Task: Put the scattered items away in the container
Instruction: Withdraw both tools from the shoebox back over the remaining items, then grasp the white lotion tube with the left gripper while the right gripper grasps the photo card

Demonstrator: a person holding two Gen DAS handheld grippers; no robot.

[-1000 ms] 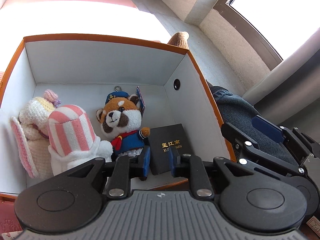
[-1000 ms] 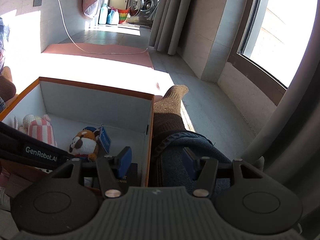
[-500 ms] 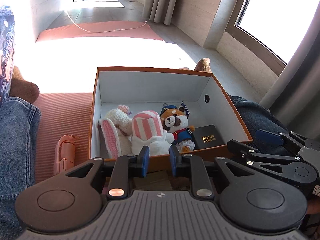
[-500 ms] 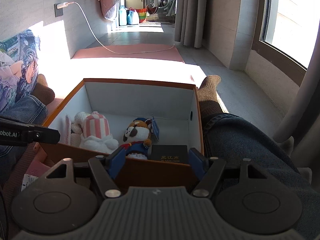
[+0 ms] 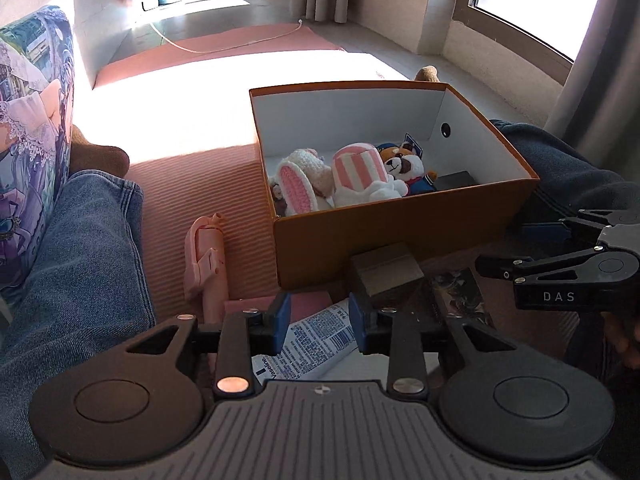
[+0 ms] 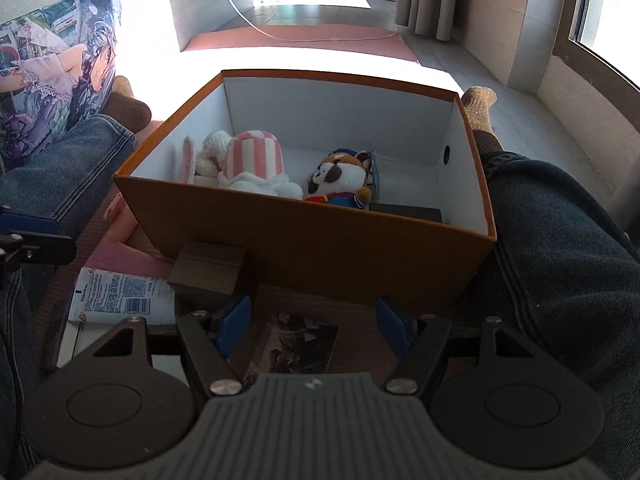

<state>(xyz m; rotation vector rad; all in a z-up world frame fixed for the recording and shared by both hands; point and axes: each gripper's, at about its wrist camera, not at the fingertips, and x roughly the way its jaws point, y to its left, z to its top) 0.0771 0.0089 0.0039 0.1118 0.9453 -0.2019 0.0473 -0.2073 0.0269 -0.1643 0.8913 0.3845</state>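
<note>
Centrally, the orange box holds a knitted rabbit, a pink-striped plush, a red-panda toy and a black case. Below it, the left gripper angles down, jaws opening and empty, over a white tube. The right gripper gapes empty above a card. Only the left view shows the pink gadget.

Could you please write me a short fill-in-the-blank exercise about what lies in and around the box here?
1. The striped plush lies inside the ____ cardboard box.
2. The white tube lies ____ the box, on the mat.
3. The red panda plush wears a ____ outfit.
4. The picture card lies on the mat below the open ____ gripper.

Missing words: orange; outside; blue; right
</note>
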